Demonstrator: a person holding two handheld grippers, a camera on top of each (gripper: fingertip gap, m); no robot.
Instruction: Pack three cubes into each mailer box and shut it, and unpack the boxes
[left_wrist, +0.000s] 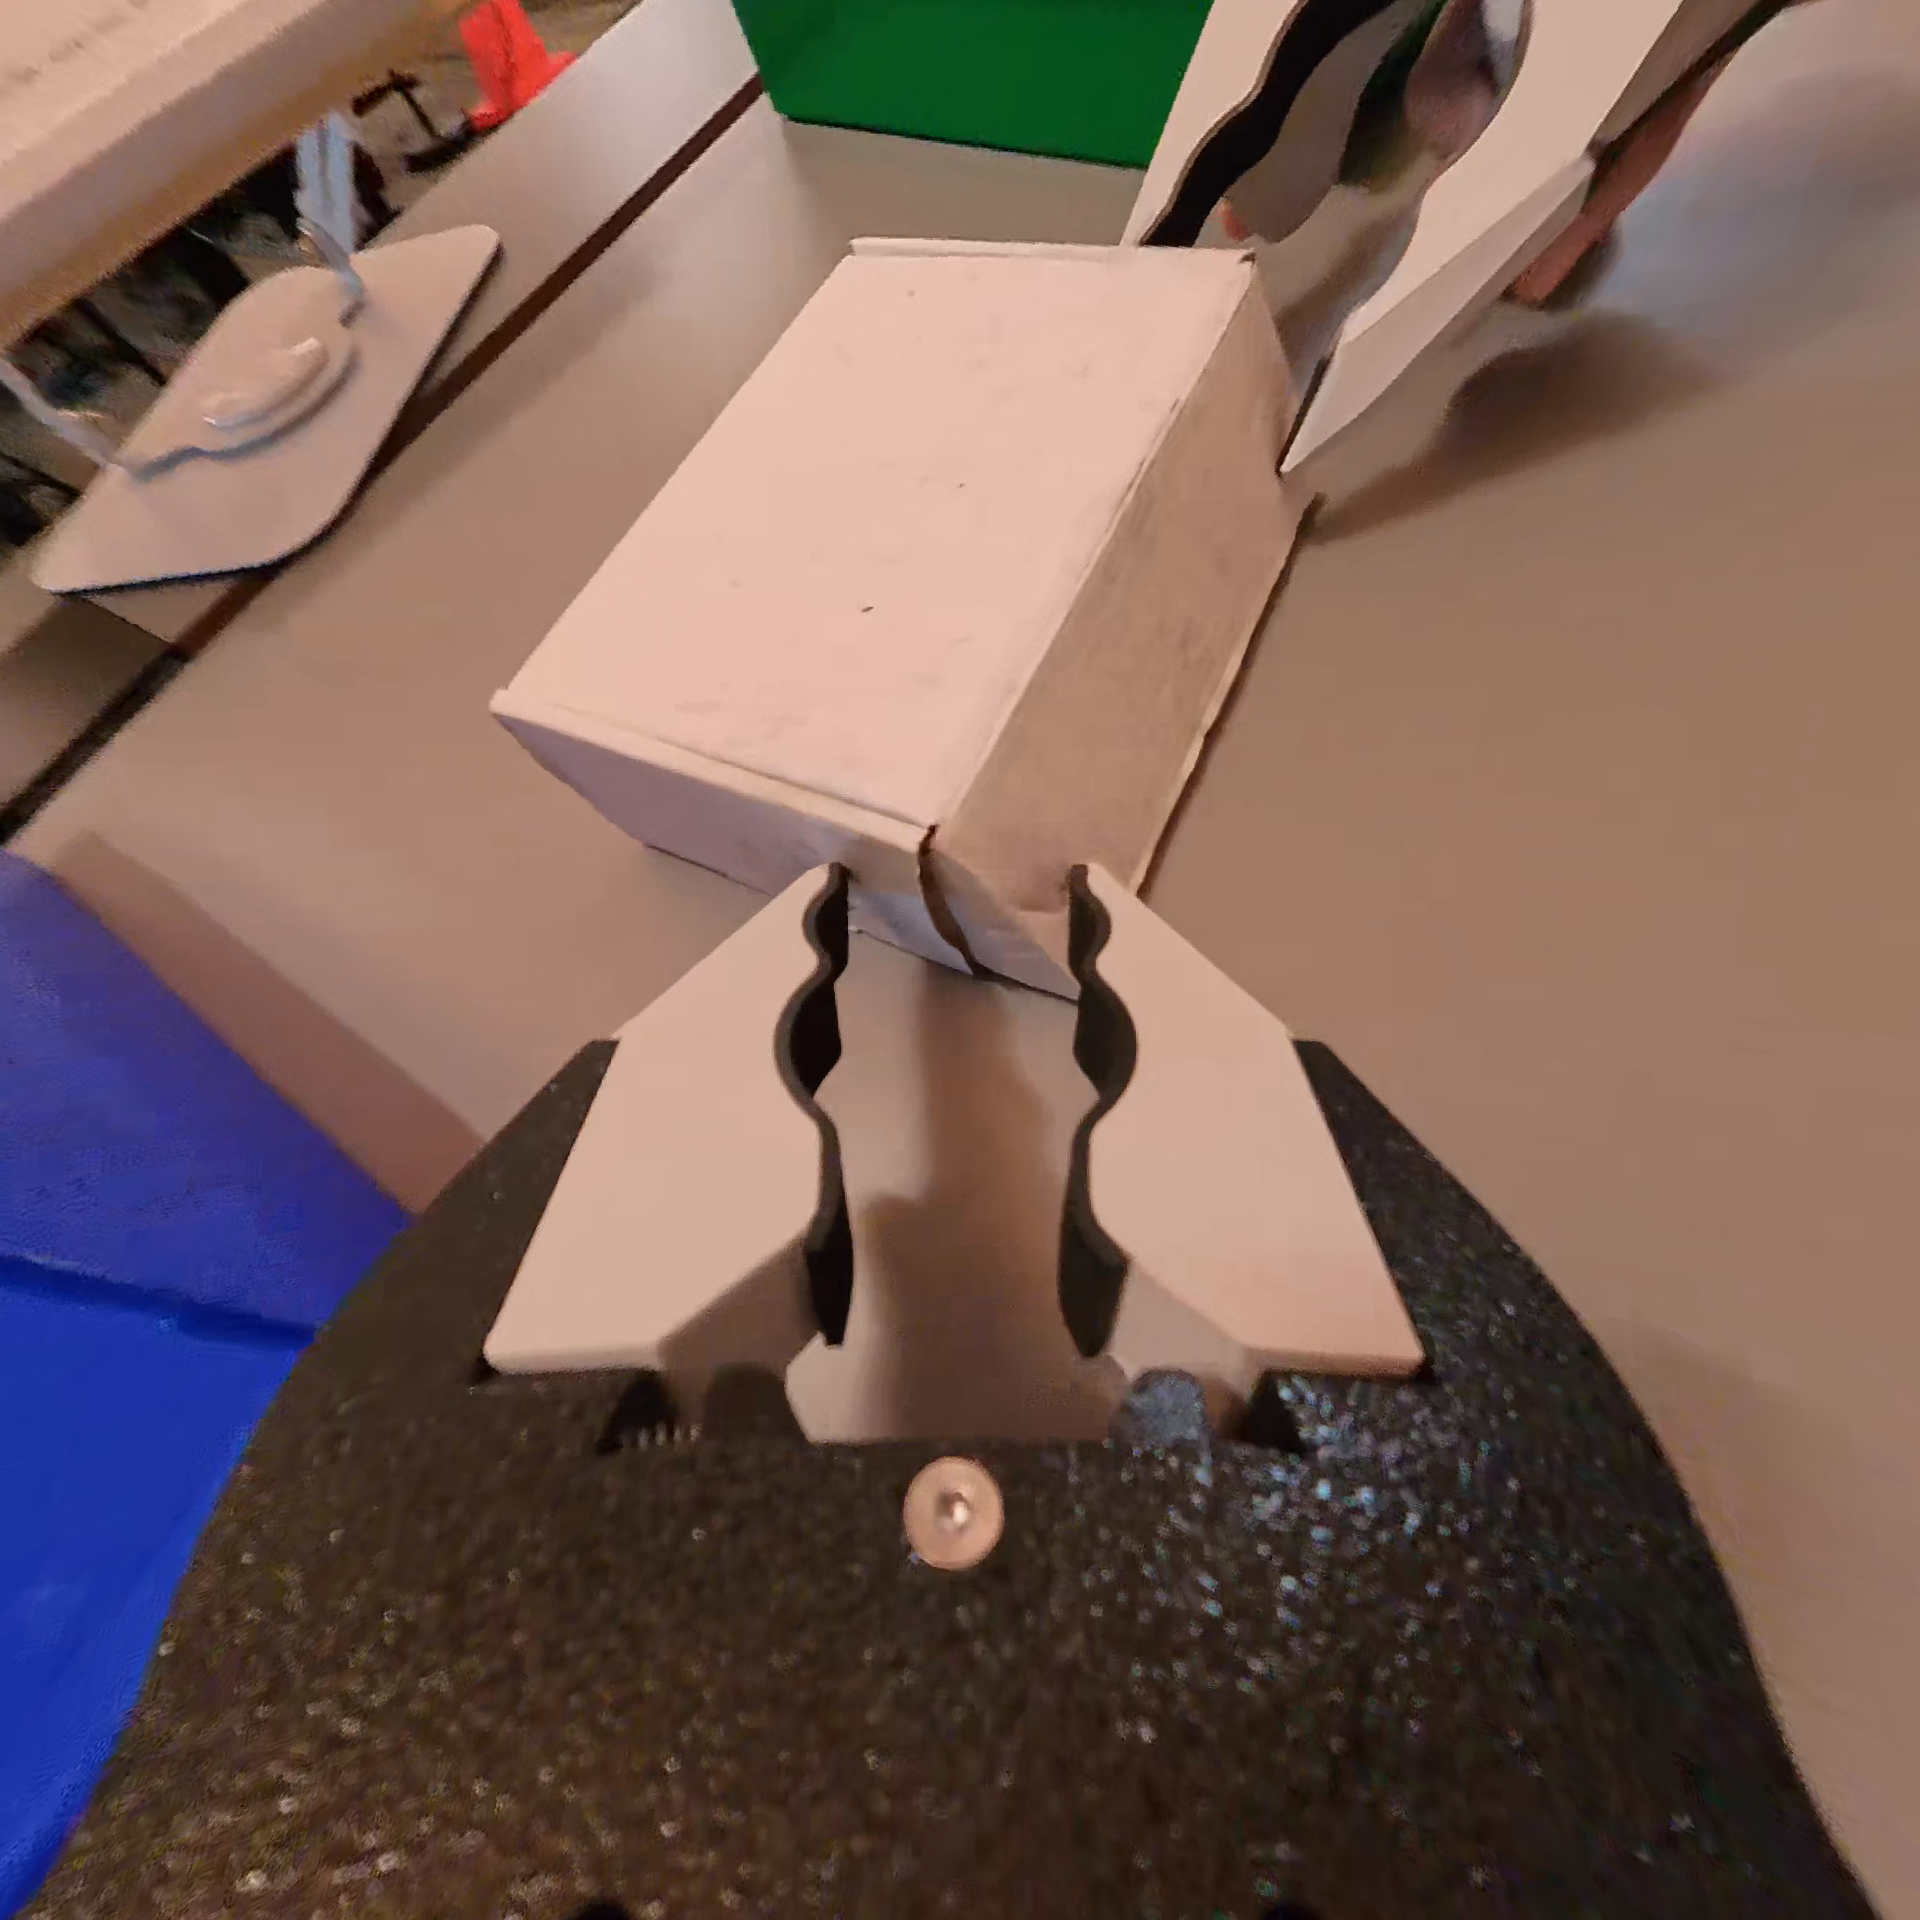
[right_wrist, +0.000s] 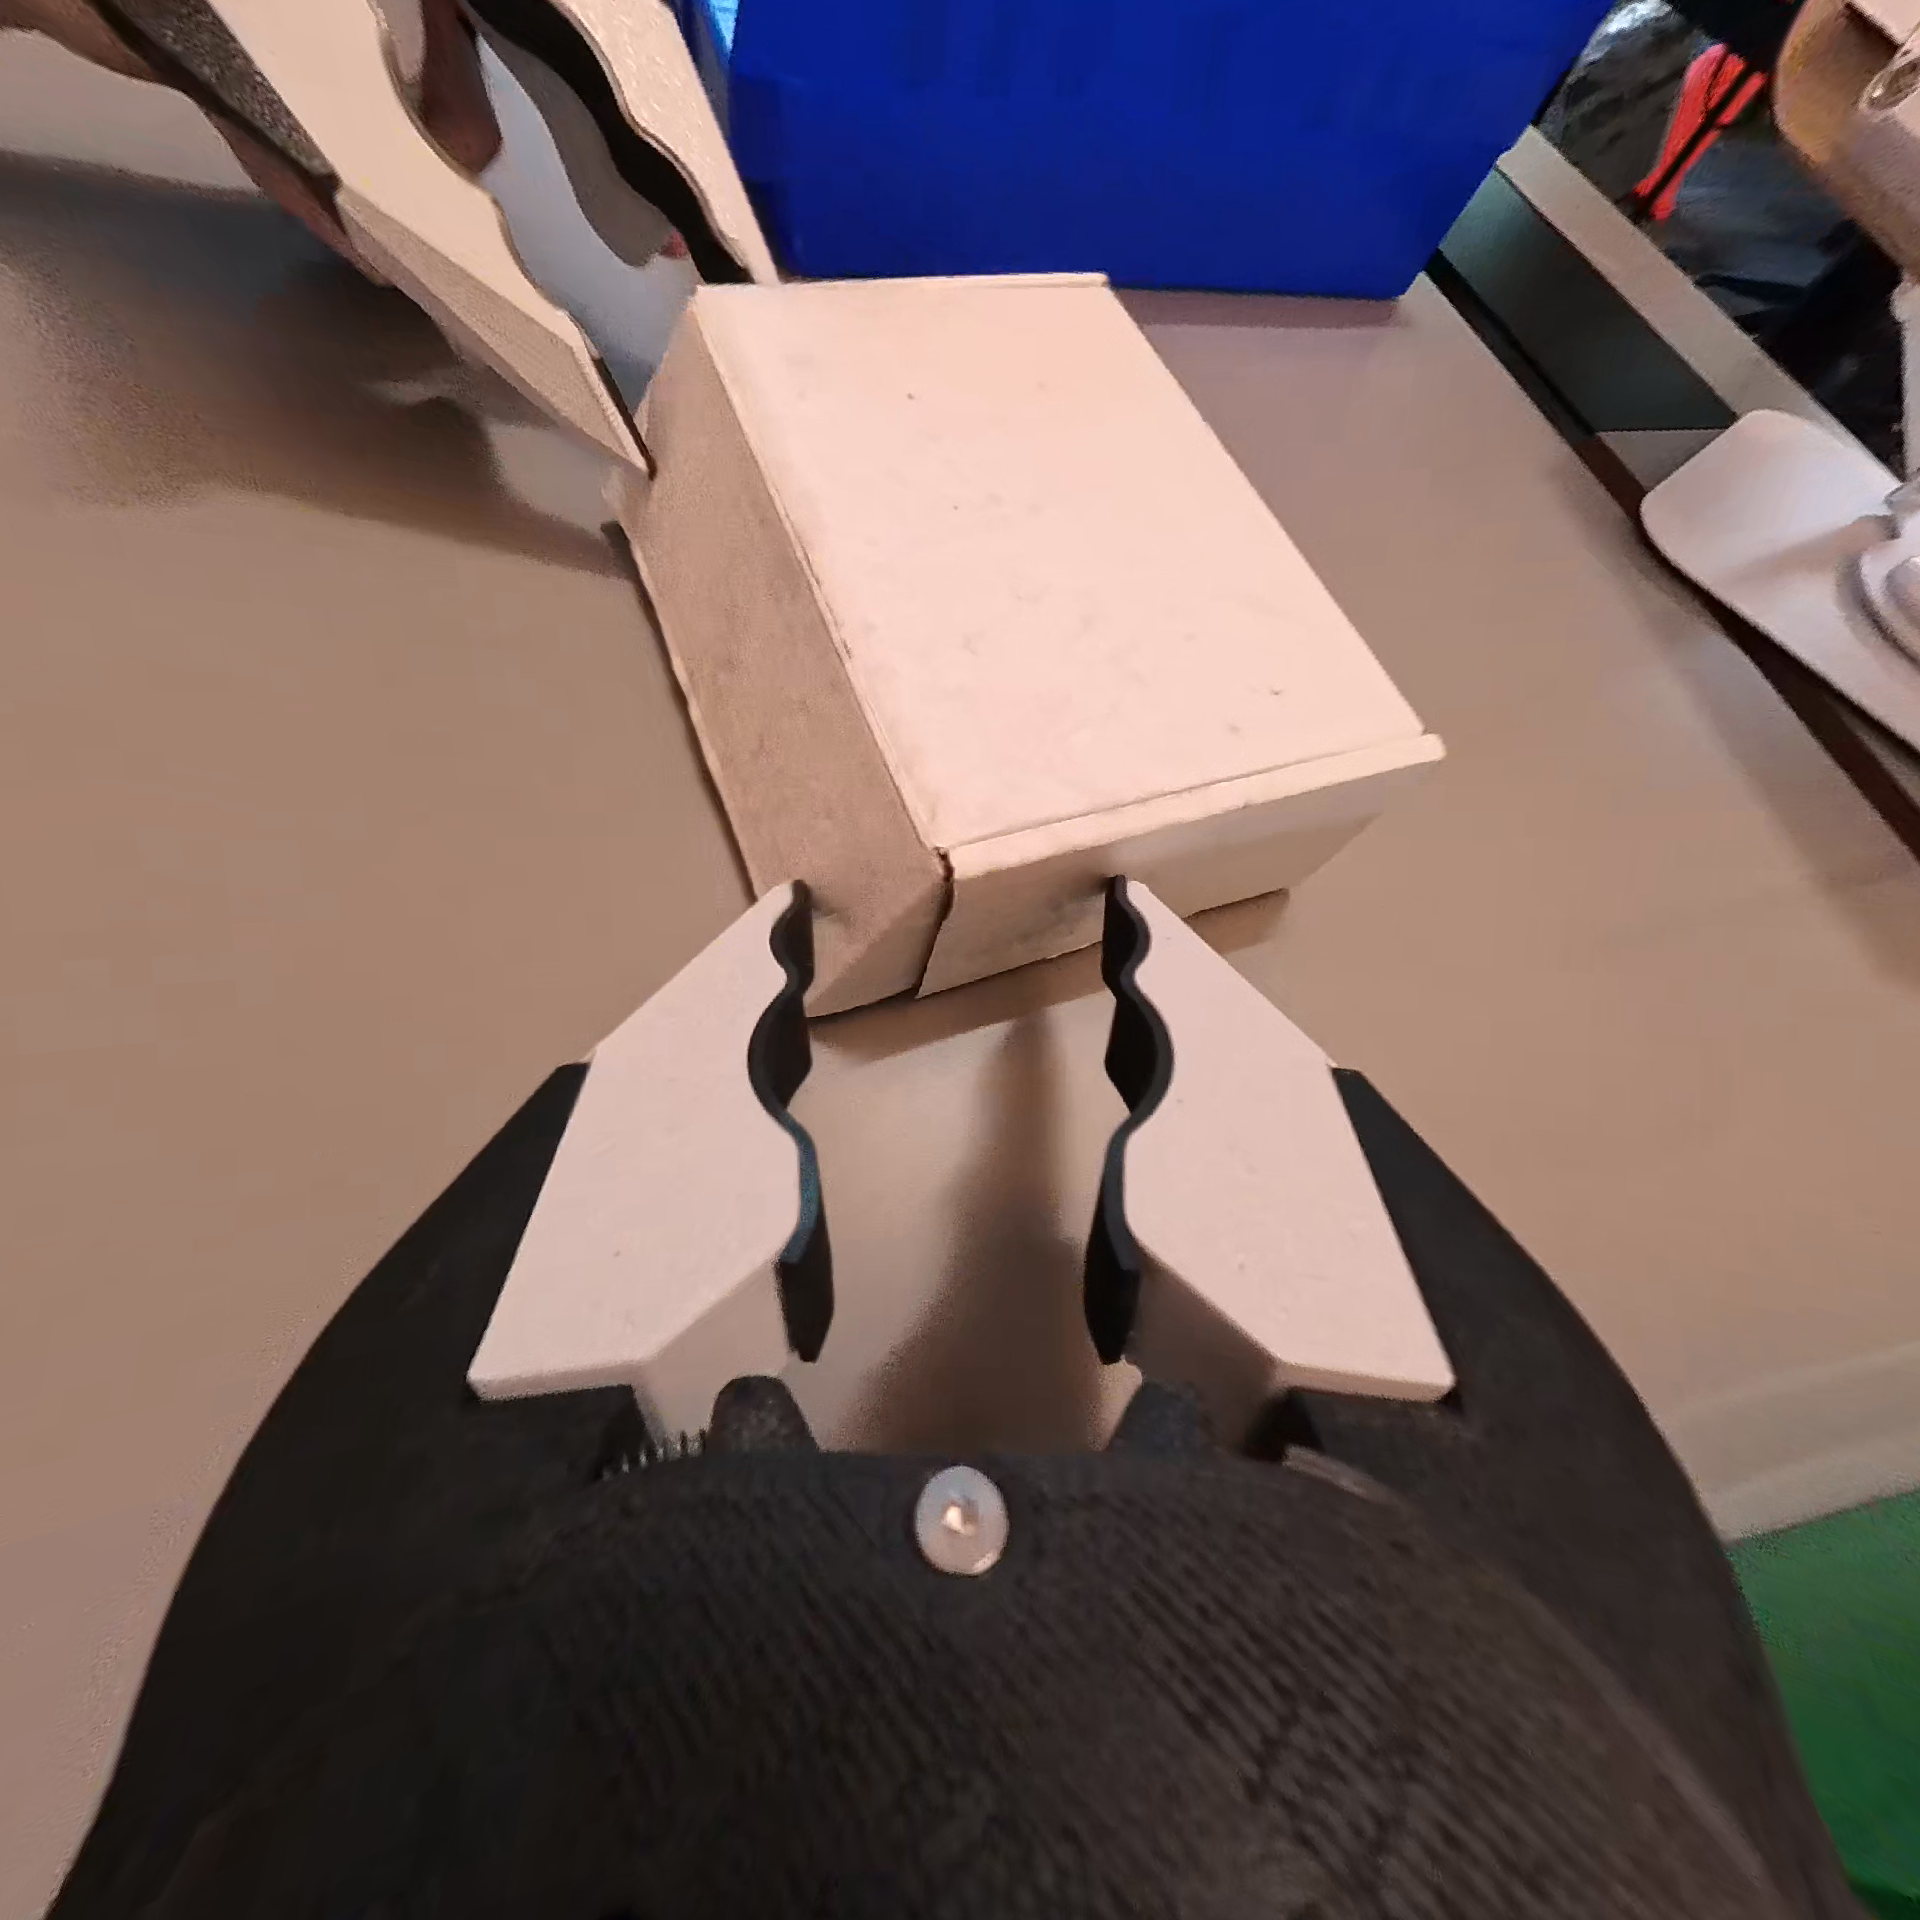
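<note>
With both tongs, left and right, gaping at opposite corners of the shut box mid-frame, I'd squeeze evenly.

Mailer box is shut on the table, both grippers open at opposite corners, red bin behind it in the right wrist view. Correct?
Not quite: the bin is blue, as the right wrist view shows. The rest holds: the mailer box is shut on the table, with the left gripper and right gripper open at opposite corners.
</note>
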